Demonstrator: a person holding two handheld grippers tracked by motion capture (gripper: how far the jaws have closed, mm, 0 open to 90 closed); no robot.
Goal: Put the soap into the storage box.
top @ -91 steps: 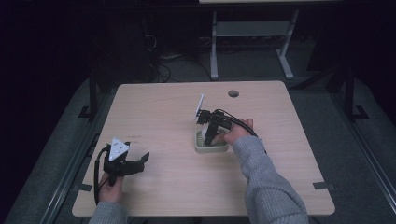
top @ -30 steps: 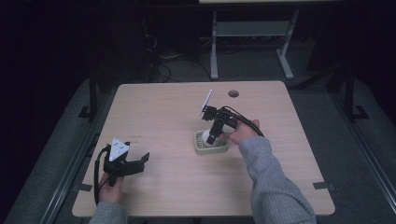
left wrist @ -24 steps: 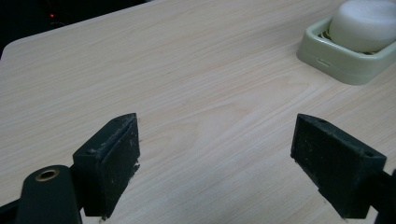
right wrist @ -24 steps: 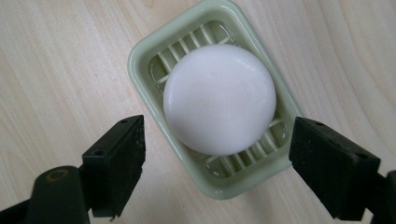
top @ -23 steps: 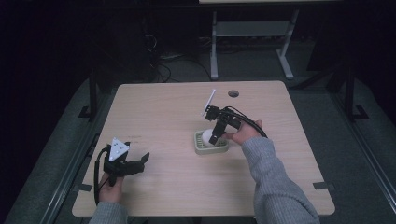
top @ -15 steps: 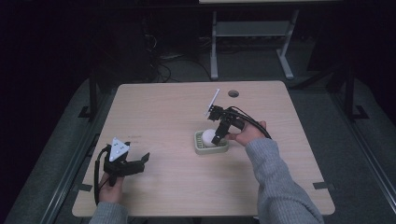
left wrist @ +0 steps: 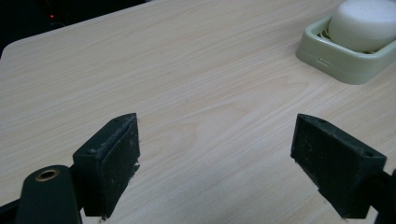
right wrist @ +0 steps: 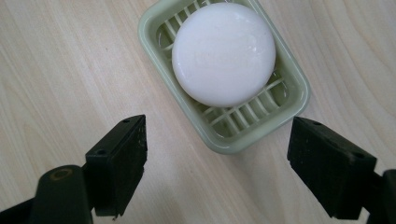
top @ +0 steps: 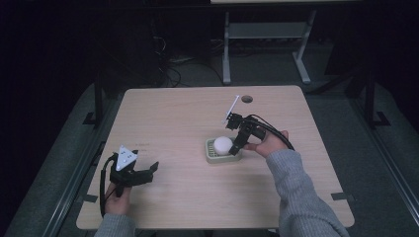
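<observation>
Right tool (top: 236, 144) lifted off 1 soap (top: 222, 144), 1 dish (top: 211, 157); jaws apart.

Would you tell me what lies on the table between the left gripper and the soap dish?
Nothing: in the left gripper view, bare wood runs from the open left gripper to the soap dish holding the white soap; the high view agrees.

A wooden table (top: 173, 118) with a grommet hole (top: 247, 99).

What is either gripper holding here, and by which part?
Nothing. The right gripper hangs open above the soap in its green dish; the left gripper is open over bare table.
</observation>
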